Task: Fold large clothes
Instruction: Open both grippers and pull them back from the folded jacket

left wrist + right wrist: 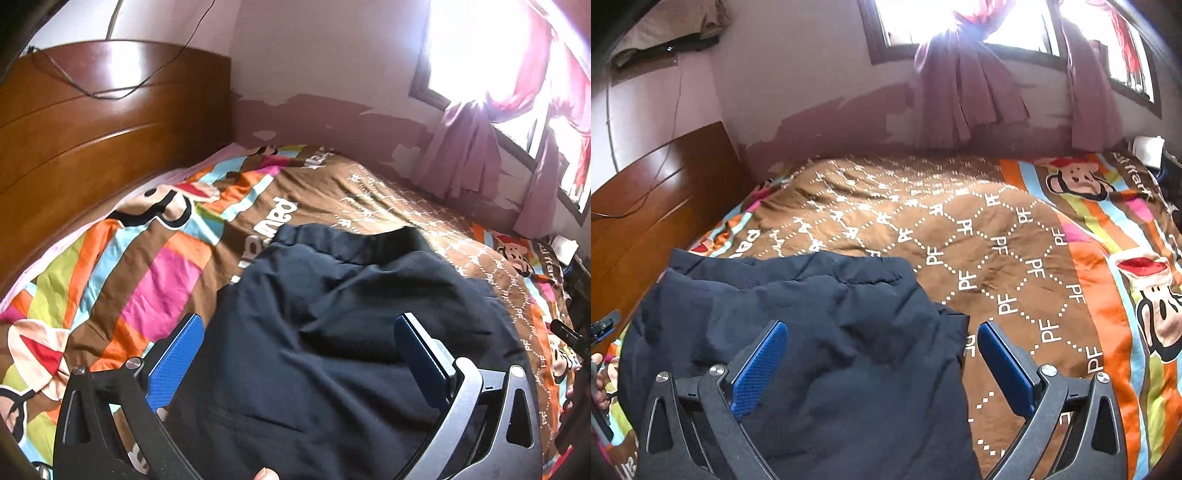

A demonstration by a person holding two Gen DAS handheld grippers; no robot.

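on the bed, spread over a loud cartoon-monkey quilt (1015, 236), lies the dark navy garment (332, 314), puffy and rumpled, with one layer already lying over another and an edge bunched along the far side. left gripper (299, 339) hangs just above it with its blue pads (177, 362) as far apart as they go, nothing pinched between them, only cloth showing below the gap. right gripper (882, 347) looks the same, splayed wide, over the garment's right edge (its left pad sits over the dark cloth, the right pad over bare brown quilt). can't tell if either pad is brushing the fabric. wooden headboard (92, 129) stands off to the left with a thin cable draped on it, and purple curtains (967, 85) hang below a very bright window (1015, 22) along the far wall, where the paint is peeling.
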